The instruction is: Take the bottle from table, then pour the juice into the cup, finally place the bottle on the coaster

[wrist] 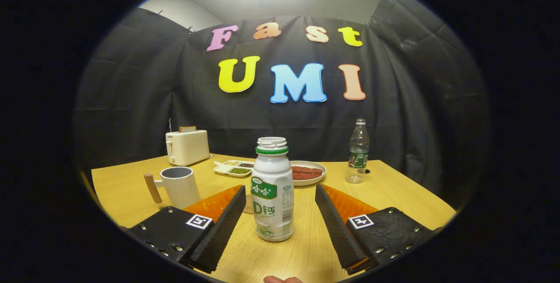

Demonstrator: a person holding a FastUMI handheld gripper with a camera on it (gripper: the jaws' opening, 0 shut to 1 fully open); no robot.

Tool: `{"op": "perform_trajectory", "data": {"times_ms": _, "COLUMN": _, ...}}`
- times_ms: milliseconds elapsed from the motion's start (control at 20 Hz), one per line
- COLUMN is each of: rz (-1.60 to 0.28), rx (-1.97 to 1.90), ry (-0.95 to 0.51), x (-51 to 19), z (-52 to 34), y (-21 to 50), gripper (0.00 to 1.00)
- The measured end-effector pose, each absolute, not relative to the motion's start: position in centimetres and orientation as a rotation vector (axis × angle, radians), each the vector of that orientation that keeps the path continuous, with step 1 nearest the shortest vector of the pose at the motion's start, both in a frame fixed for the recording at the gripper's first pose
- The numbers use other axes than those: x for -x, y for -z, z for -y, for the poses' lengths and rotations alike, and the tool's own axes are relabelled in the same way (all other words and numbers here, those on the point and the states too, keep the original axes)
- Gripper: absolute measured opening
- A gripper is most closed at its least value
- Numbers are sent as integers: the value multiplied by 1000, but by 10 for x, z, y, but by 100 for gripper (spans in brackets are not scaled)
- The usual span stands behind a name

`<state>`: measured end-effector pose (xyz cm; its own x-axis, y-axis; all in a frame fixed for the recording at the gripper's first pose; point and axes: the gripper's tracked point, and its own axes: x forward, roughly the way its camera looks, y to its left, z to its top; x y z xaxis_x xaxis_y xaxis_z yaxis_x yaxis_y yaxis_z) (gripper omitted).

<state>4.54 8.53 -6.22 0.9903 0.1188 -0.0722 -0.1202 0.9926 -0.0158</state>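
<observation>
Wooden table (393, 195); bottle (272, 191) upright between open jaws; coaster, perhaps, behind it.

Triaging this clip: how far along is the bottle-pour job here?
Done: nothing yet. The white bottle stands upright on the table, cap off. In hand: the gripper is open, jaws either side of the bottle, not touching it. Left: grasp, pour into the mug, set the bottle on the coaster partly hidden behind it.
</observation>
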Motion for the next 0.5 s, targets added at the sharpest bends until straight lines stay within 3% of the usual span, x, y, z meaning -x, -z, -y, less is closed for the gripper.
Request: {"op": "perform_trajectory", "data": {"times_ms": 500, "rz": -78, "rx": -6, "ry": -55, "x": -83, "z": -93, "y": 85, "gripper": 98}}
